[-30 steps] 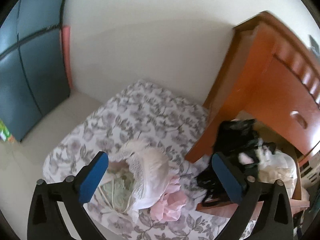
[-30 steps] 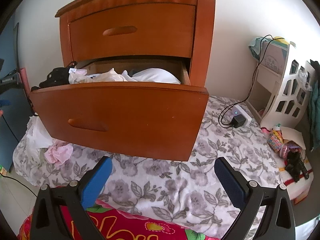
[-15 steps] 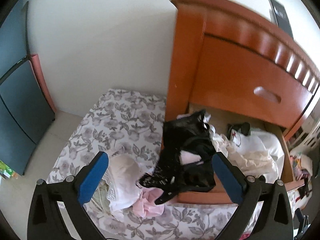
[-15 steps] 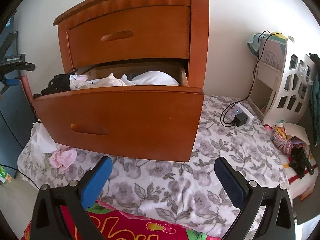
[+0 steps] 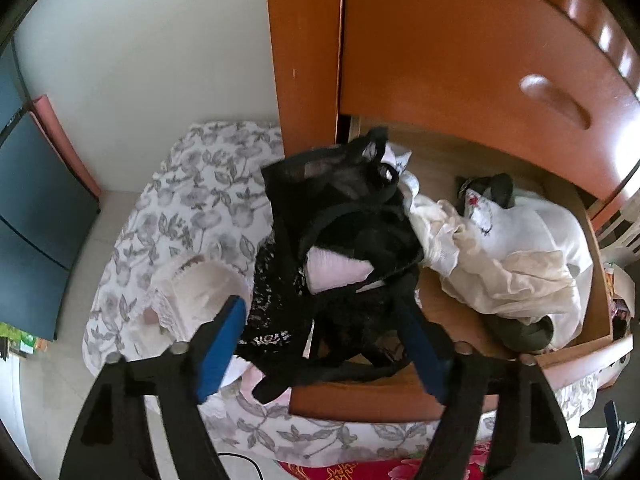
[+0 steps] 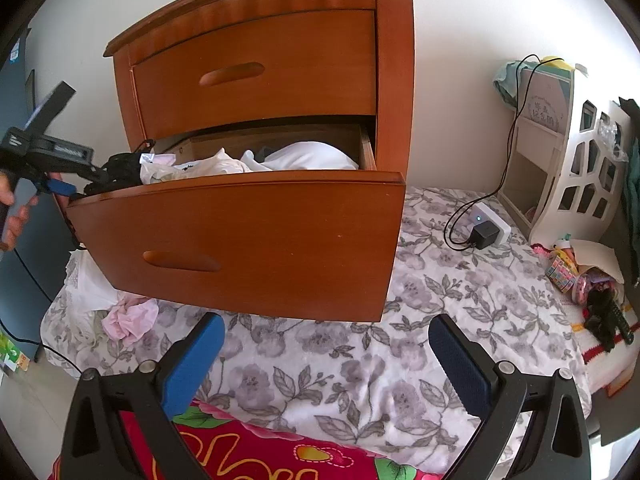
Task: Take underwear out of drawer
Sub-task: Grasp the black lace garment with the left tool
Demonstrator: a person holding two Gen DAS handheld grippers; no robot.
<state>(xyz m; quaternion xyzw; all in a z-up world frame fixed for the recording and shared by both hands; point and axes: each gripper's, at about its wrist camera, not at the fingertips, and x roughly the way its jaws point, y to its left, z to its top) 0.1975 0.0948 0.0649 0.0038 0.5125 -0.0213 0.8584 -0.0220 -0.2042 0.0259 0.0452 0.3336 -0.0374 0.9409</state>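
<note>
Your left gripper [image 5: 320, 344] is closing around the black lace underwear [image 5: 344, 248] draped over the orange wooden drawer's [image 6: 256, 240] left corner, an easy pull; your right gripper [image 6: 326, 364] hangs open, empty.

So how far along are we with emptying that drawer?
Partly done. Done: a white piece and a pink piece already lie on the floral sheet beside the open drawer. In hand: the left tongs are closing around the black lace pile at the drawer's corner. Left: that pile and the white garments inside. The right tongs hang open, empty.
</note>
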